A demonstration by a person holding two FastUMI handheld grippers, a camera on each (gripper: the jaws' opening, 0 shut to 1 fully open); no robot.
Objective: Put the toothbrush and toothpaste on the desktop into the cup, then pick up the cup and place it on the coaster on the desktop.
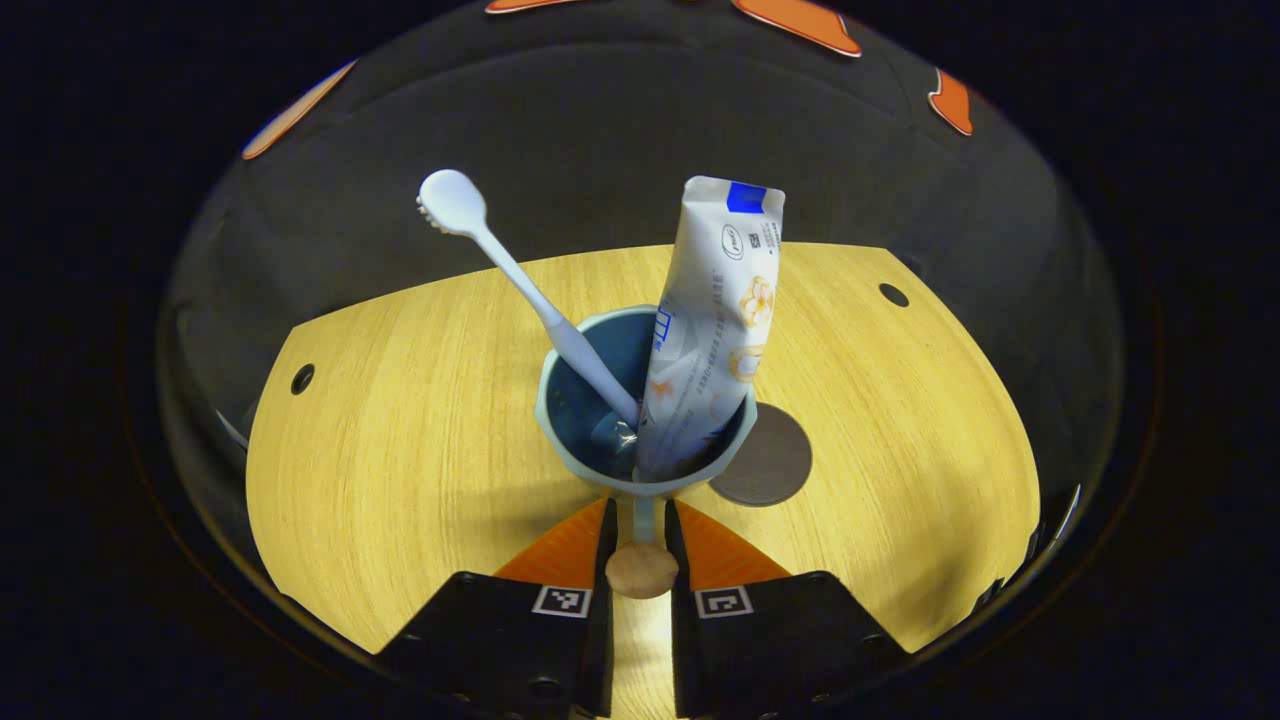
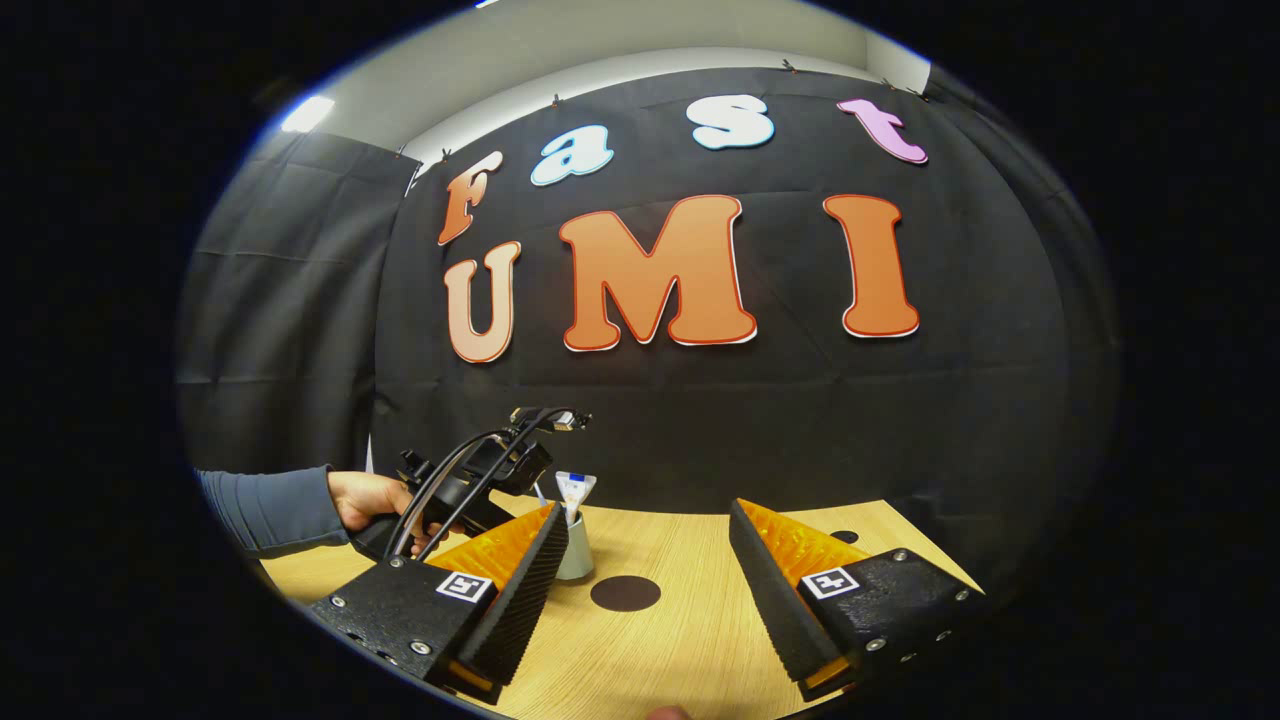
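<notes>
Blue cup (image 1: 640,420) handle clamped in left gripper (image 1: 640,540) — right gripper (image 2: 640,590) spread wide

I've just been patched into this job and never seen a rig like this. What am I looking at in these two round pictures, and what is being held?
No robot arm here: a person carries a two-finger tool in each hand, and a fisheye camera rides on each, looking along its fingers.

In the left gripper view, the left tool shows at the bottom. Its fingers are closed on the cup's handle, which ends in a wooden knob. The blue cup already holds the toothbrush and the toothpaste, both leaning out of it. Just beyond and to its right lies the dark round coaster on the wooden desktop.

In the right gripper view, the right tool is open and holds nothing. Farther off you see the person's hand gripping the left tool, with the cup beside the coaster, not on it.
</notes>
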